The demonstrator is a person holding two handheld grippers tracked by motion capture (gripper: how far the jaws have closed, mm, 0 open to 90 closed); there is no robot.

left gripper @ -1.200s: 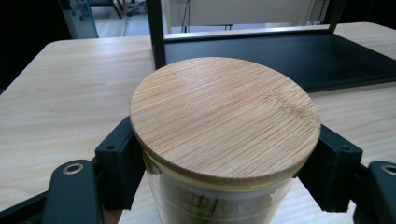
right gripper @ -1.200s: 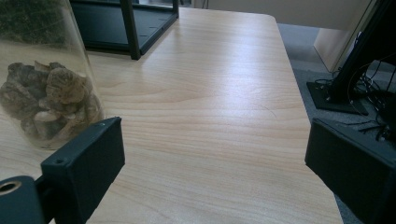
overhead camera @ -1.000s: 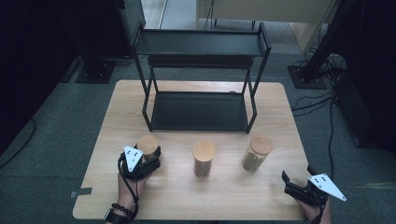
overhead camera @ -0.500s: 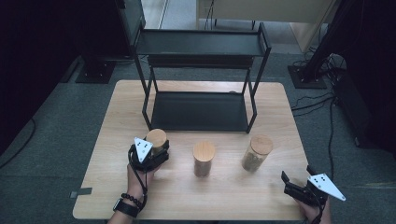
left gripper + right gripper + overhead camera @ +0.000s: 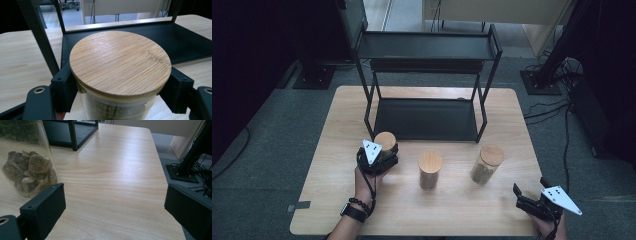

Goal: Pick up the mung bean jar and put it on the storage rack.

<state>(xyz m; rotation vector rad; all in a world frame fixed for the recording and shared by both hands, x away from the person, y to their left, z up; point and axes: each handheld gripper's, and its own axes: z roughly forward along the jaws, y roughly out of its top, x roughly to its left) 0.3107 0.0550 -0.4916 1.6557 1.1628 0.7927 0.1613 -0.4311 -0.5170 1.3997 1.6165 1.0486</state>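
Observation:
My left gripper (image 5: 382,152) is shut on a glass jar with a round bamboo lid (image 5: 385,141) (image 5: 120,62), just in front of the left leg of the black two-tier shelf (image 5: 427,47). In the left gripper view its jaws (image 5: 120,92) clamp the jar right under the lid, and the shelf's bottom tray (image 5: 150,42) lies close behind. A second lidded jar (image 5: 430,170) stands at the table's middle and a third (image 5: 486,163) to its right. My right gripper (image 5: 523,196) rests open at the table's front right corner, its jaws (image 5: 112,212) wide apart over bare wood.
The wooden table (image 5: 337,120) carries the shelf at its back half. In the right gripper view the third jar (image 5: 27,165), holding brown dried pieces, stands to the left of the jaws, with the table's edge and cables (image 5: 200,175) to the right.
My left gripper has carried its jar to the right and toward the shelf's left leg. The right gripper has stayed where it was.

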